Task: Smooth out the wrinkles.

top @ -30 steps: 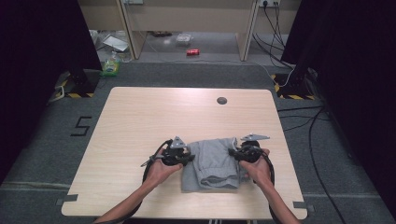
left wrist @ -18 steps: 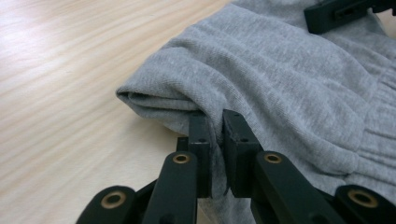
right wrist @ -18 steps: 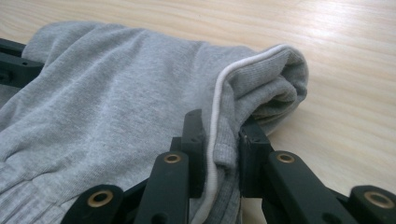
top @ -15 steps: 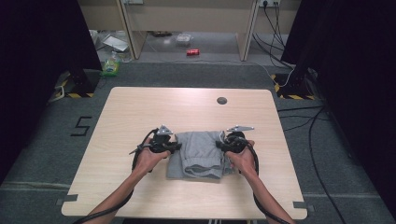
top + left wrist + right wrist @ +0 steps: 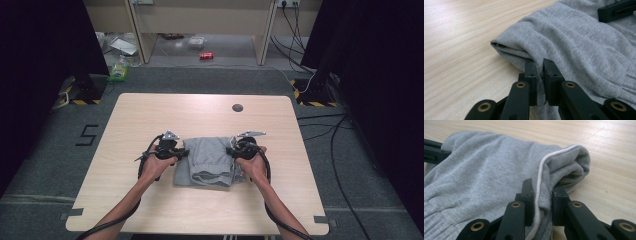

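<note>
The folded grey garment lies on the wooden counter, just toward six o'clock of the counter's centre in the high view; it is a soft knit cloth, folded into a rough block, with a ribbed band showing at its six o'clock edge; its nine o'clock side is a rounded fold of doubled layers, and its three o'clock side carries a thin white cord or piping that runs along a thick rolled hem.

The left claw is clenched on the garment's nine o'clock edge; in the left gripper view its two black jaws stand close together with a pinch of grey cloth between them, the cloth rising slightly where it is held; the right claw is clenched on the three o'clock edge, its jaws on either side of the hem and the white cord, which passes between them.

In the high view the left claw and the right claw sit at opposite sides of the garment, facing each other across it; each is held by a hand, the left hand and the right hand, with bare forearms coming in from six o'clock; a black cable loops from each gripper.

At twelve o'clock on the counter, well apart from the garment, is a small dark round grommet; beyond the counter lies grey carpeted floor.
</note>
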The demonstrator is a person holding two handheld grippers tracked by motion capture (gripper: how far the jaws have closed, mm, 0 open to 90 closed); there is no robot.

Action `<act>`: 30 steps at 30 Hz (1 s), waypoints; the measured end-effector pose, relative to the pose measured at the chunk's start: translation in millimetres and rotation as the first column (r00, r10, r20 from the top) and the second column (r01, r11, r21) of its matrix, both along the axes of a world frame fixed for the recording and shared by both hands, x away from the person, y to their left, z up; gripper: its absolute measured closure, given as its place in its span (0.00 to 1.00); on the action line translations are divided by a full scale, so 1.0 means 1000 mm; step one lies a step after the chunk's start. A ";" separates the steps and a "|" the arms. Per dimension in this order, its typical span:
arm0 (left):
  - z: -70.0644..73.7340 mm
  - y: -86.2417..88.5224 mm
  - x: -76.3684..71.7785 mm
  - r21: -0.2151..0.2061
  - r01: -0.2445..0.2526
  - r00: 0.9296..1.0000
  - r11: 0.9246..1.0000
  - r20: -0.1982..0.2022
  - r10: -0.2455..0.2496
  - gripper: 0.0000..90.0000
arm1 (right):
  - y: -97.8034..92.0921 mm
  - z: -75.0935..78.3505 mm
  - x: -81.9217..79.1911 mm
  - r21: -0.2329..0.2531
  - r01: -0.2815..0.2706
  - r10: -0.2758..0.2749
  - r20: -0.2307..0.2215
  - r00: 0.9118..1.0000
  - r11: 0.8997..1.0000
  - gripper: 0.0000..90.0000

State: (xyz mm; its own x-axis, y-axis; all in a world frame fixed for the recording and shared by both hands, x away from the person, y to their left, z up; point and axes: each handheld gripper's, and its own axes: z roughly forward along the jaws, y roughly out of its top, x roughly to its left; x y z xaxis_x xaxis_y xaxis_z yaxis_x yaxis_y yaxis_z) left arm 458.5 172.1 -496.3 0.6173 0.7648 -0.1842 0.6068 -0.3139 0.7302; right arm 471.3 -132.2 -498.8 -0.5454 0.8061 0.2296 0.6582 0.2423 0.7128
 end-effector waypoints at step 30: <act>0.021 0.012 -0.034 -0.044 -0.019 1.000 0.999 -0.023 0.018 0.29 | -0.032 0.025 -0.029 0.043 -0.017 0.014 0.067 0.998 0.999 0.39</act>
